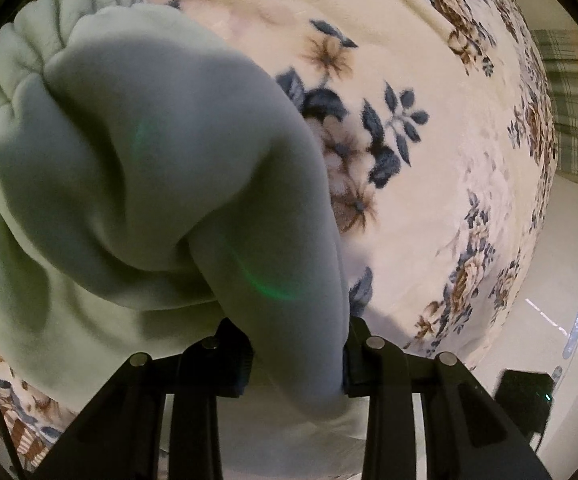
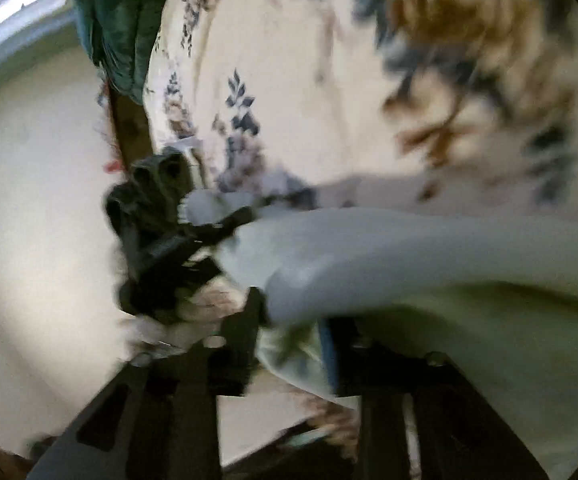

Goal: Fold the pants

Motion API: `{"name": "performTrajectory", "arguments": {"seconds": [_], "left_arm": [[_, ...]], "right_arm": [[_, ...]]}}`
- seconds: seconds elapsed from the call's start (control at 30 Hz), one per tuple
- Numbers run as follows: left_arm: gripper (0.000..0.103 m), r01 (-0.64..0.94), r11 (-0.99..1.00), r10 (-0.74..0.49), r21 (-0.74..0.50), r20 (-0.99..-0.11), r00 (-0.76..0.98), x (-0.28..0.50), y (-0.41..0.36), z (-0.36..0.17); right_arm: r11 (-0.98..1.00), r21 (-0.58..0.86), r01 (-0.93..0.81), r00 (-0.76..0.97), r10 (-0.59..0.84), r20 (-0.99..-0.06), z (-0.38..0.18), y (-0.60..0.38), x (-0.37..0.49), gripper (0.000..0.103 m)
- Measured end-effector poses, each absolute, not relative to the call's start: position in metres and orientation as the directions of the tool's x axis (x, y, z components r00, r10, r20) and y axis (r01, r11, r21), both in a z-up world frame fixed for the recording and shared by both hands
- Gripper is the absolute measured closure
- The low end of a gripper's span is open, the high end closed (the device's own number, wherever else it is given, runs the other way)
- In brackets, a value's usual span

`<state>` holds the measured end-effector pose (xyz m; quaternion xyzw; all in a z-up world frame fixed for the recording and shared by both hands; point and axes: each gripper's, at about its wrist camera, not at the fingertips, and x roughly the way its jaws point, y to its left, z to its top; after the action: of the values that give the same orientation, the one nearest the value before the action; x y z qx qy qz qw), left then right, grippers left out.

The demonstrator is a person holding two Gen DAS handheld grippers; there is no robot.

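Observation:
The pale green fleece pants [image 1: 129, 168] hang in a thick fold over the floral blanket [image 1: 429, 60]; their gathered waistband shows at the upper left. My left gripper [image 1: 297, 360] is shut on a fold of the pants, which fills the gap between its fingers. In the blurred right wrist view my right gripper [image 2: 293, 340] is shut on another part of the pants [image 2: 429, 264], which stretch away to the right. The left gripper [image 2: 161, 240] also shows there, at the left end of the cloth.
The blanket [image 2: 329, 100] covers a bed whose edge runs down the right side of the left wrist view, with pale floor [image 1: 561, 280] beyond. A black device [image 1: 525, 400] lies on the floor. A dark green cloth [image 2: 117, 20] sits at the bed's far corner.

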<state>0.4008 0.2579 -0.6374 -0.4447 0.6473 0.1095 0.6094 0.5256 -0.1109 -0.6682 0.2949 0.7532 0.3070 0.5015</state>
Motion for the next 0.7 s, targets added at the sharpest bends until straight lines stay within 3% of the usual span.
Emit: {"name": "performTrajectory", "arguments": {"seconds": [0.23,0.37,0.43,0.47,0.5,0.6,0.7], "left_arm": [[0.074,-0.705,0.588,-0.436,-0.396,-0.890,0.135,0.402,0.257,-0.637],[0.074,-0.708,0.585,-0.436,-0.395,-0.890,0.136,0.402,0.257,-0.636],[0.074,-0.706,0.592,-0.431,-0.390,-0.893,0.132,0.403,0.256,-0.635],[0.074,-0.706,0.593,-0.430,-0.388,-0.894,0.131,0.403,0.256,-0.635],[0.074,-0.708,0.590,-0.430,-0.388,-0.893,0.131,0.403,0.256,-0.635],[0.074,-0.713,0.582,-0.435,-0.392,-0.890,0.136,0.402,0.257,-0.636],[0.074,-0.722,0.562,-0.446,-0.404,-0.883,0.147,0.400,0.259,-0.638]], "right_arm": [[0.766,0.594,-0.245,-0.359,0.498,-0.790,-0.633,-0.107,0.514,0.063],[0.731,0.635,-0.249,-0.403,0.519,-0.754,-0.649,-0.088,0.520,0.063],[0.737,0.608,-0.293,-0.455,0.452,-0.767,-0.669,-0.072,0.518,0.064],[0.735,0.601,-0.314,-0.470,0.430,-0.771,-0.673,-0.065,0.514,0.070],[0.724,0.605,-0.331,-0.493,0.414,-0.765,-0.678,-0.059,0.509,0.093],[0.734,0.552,-0.395,-0.483,0.346,-0.805,-0.673,-0.046,0.489,0.096],[0.805,0.465,-0.368,-0.356,0.341,-0.870,-0.643,-0.058,0.481,0.096]]}}
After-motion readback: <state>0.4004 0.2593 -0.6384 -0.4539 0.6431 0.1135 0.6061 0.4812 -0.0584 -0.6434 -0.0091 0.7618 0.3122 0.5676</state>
